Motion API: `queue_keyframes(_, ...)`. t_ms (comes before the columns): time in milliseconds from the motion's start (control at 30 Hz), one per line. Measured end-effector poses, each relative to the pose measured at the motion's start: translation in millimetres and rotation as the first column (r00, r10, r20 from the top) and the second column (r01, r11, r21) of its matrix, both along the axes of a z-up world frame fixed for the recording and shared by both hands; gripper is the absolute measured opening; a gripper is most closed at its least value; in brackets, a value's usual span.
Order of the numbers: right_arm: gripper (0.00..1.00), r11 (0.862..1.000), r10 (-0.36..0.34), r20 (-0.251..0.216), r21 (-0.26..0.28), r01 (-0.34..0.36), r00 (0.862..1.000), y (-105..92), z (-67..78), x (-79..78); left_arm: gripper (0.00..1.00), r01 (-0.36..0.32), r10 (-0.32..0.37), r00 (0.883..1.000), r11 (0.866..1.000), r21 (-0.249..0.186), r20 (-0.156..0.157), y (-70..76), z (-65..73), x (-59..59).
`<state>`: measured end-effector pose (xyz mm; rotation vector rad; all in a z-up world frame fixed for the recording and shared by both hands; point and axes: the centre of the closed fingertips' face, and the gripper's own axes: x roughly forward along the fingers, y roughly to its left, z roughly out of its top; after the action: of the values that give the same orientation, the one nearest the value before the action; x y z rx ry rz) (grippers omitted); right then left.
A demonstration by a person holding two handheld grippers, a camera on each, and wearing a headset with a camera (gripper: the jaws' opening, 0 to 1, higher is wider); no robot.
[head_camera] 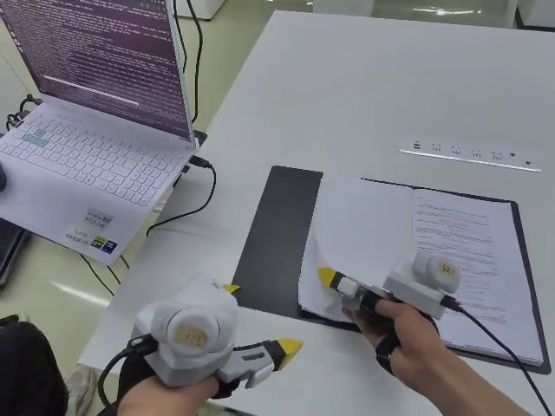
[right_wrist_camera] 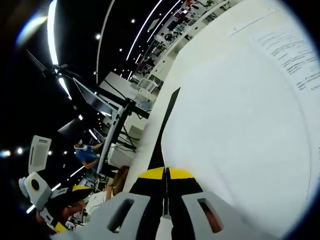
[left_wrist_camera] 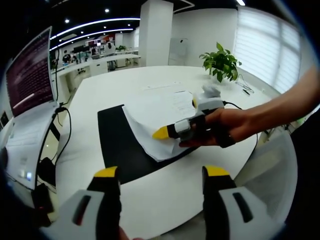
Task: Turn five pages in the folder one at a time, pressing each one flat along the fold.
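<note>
A black folder [head_camera: 273,234] lies open on the white table, with printed pages [head_camera: 473,251] on its right half. One white page [head_camera: 360,234] curves up and over toward the left. My right gripper [head_camera: 327,277] is shut on that page's lower left edge, its yellow tips together. In the right gripper view the closed jaws [right_wrist_camera: 166,174] pinch the sheet [right_wrist_camera: 240,115] beside the folder's black cover [right_wrist_camera: 167,115]. My left gripper [head_camera: 260,318] hovers open near the table's front edge, holding nothing. Its view has its wide-apart jaws [left_wrist_camera: 161,172] facing the right gripper [left_wrist_camera: 161,132] and the lifted page [left_wrist_camera: 150,112].
An open white laptop [head_camera: 95,113] stands at the left, with black cables [head_camera: 186,212] trailing toward the folder. A power strip [head_camera: 473,154] is set into the table behind the folder. A potted plant [left_wrist_camera: 222,62] stands at the far end.
</note>
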<state>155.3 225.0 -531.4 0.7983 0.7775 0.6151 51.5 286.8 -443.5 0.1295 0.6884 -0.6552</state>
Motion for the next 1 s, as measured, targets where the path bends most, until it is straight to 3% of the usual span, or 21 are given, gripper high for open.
queue_keyframes(133, 0.00, 1.000, 0.004, -0.017, -0.005, -0.004, 1.000, -0.3, -9.7, 1.3, 0.66, 0.004, -0.004, 1.000, 1.000, -0.001, -0.003, -3.4, -0.3, 1.5)
queue_keyframes(233, 0.00, 0.999, 0.018, 0.002, -0.048, -0.018, 1.000, -1.0, -13.2, 0.3, 0.66, 0.005, -0.005, 1.000, 1.000, -0.002, -0.005, -4.8, -0.5, 2.7)
queue_keyframes(333, 0.03, 1.000, 0.008, -0.023, -0.026, -0.009, 1.000, 1.8, -16.0, -2.1, 0.65, 0.005, -0.005, 1.000, 1.000, -0.005, -0.006, -5.8, -0.5, 4.4)
queue_keyframes(467, 0.09, 0.999, 0.020, -0.027, -0.042, -0.021, 0.999, 5.2, -22.3, -8.2, 0.65, 0.009, -0.009, 1.000, 1.000, -0.004, -0.005, -6.1, -0.4, 5.6)
queue_keyframes(600, 0.18, 1.000, 0.013, -0.021, -0.002, -0.013, 1.000, 9.2, -14.9, -10.8, 0.65, 0.008, -0.008, 1.000, 1.000, 0.013, -0.015, -1.4, -3.1, 5.1)
queue_keyframes(867, 0.43, 0.997, 0.071, 0.004, 0.038, -0.071, 0.997, 13.9, 6.0, -28.2, 0.64, 0.017, -0.016, 1.000, 1.000, 0.019, -0.016, 1.7, -3.8, 3.1)
queue_keyframes(1000, 0.44, 0.995, 0.092, 0.053, 0.016, -0.093, 0.994, 5.9, 18.7, -40.2, 0.62, 0.037, -0.037, 0.999, 0.999, 0.025, -0.017, -0.5, -4.9, 2.3)
